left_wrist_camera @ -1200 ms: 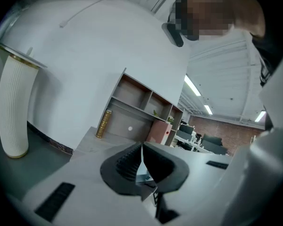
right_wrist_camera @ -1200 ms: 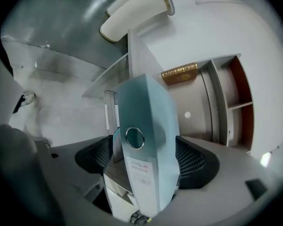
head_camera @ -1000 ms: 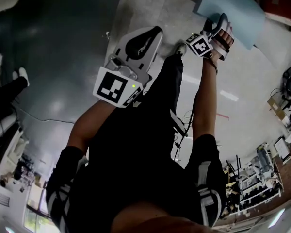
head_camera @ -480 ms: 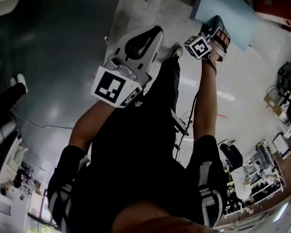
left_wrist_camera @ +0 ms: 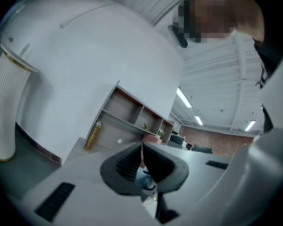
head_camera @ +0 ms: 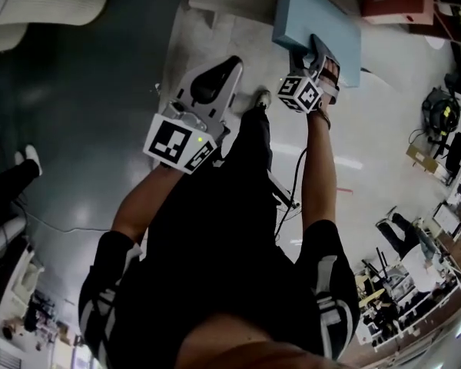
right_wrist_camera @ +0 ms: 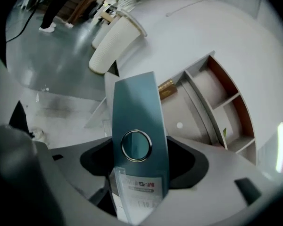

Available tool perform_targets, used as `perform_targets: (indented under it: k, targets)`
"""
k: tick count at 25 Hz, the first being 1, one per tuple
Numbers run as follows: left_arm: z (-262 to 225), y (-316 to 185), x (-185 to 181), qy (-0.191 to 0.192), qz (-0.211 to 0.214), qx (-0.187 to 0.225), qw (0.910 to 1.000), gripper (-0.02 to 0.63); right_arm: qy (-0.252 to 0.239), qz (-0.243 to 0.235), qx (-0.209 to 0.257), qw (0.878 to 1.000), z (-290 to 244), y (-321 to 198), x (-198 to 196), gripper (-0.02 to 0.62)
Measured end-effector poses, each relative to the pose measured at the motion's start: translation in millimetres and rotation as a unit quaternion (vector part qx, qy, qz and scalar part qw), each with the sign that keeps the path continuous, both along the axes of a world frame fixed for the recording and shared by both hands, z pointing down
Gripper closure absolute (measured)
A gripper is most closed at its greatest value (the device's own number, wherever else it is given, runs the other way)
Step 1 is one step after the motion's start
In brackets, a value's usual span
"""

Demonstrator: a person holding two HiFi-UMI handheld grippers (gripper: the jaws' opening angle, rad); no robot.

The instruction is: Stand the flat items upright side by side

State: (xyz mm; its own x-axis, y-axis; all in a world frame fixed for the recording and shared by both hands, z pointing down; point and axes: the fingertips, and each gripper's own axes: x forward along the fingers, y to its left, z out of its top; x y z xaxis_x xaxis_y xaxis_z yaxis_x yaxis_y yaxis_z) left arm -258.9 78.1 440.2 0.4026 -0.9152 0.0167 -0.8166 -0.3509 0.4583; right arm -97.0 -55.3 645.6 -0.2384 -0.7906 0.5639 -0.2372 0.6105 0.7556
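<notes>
**One teal binder, two tongs**
The single teal lever-arch binder with a round metal finger ring (right_wrist_camera: 136,121) sticks out forward between the jaws of the right tongs (right_wrist_camera: 139,161). The jaws are closing around its spine, with gaps left on both sides. The left tongs (left_wrist_camera: 142,163), well left of the binder, are closed and empty.
</notes>
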Motion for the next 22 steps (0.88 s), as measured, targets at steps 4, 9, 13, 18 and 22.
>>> perform_targets:
  k: [4,9,13,18,22]
  targets:
    - [-25.4,7.8,1.1,0.003,0.004,0.013,0.9999,0.574,-0.134,0.052,0.012,0.989,-55.8,-10.3,5.9,0.275]
    - [-54.6,3.1,11.8,0.007,0.015,0.025,0.9996,0.574,-0.316,0.128,0.036,0.939,-110.2,-24.3,48.2,0.275]
    - [-74.8,-13.9,37.6,0.003,0.035,0.035,0.9988,0.574,-0.439,0.185,0.046,0.878,-130.8,-35.9,102.2,0.273]
    - [-90.8,-48.0,91.3,0.003,0.072,0.04,0.9966,0.574,-0.509,0.22,0.02,0.832,-124.0,-49.4,153.7,0.273]
    - [-108.4,-78.7,136.8,-0.002,0.088,0.061,0.9943,0.574,-0.502,0.255,-0.02,0.826,-100.6,-72.3,183.7,0.276]
